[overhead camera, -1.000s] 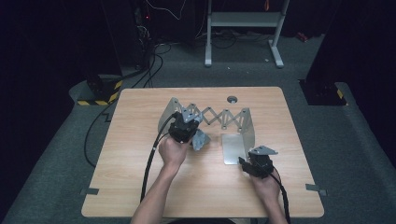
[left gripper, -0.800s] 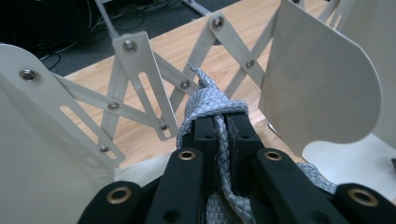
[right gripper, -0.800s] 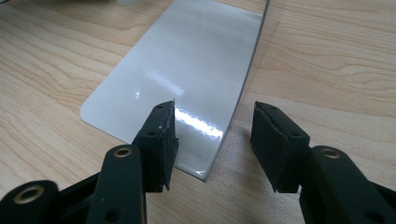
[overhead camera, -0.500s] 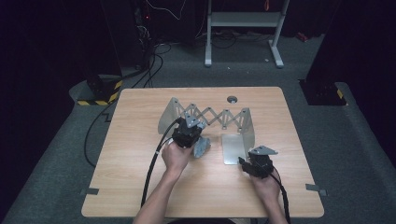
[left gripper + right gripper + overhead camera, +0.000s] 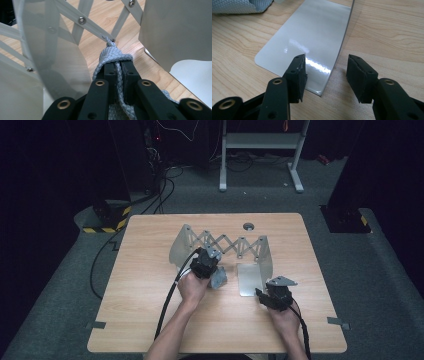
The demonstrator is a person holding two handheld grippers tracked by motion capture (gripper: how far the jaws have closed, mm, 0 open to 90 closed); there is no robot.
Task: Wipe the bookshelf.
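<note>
Left gripper jaws clamped on grey rope tied at the metal scissor rack mid-counter, rope's lower end hidden, right gripper jaws wide apart over the rack's flat foot plate

A round grey grommet sits near the far edge of the wooden worktop (2 tape tabs mark its near corners); black cables and a white stand occupy the floor beyond.

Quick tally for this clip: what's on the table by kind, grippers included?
Grippers: 2, the left gripper and the right gripper
Metal expanding rack: 1
Grey rope: 1, clamped in the left gripper
Round grommet in the tabletop: 1
Total: 5
</note>
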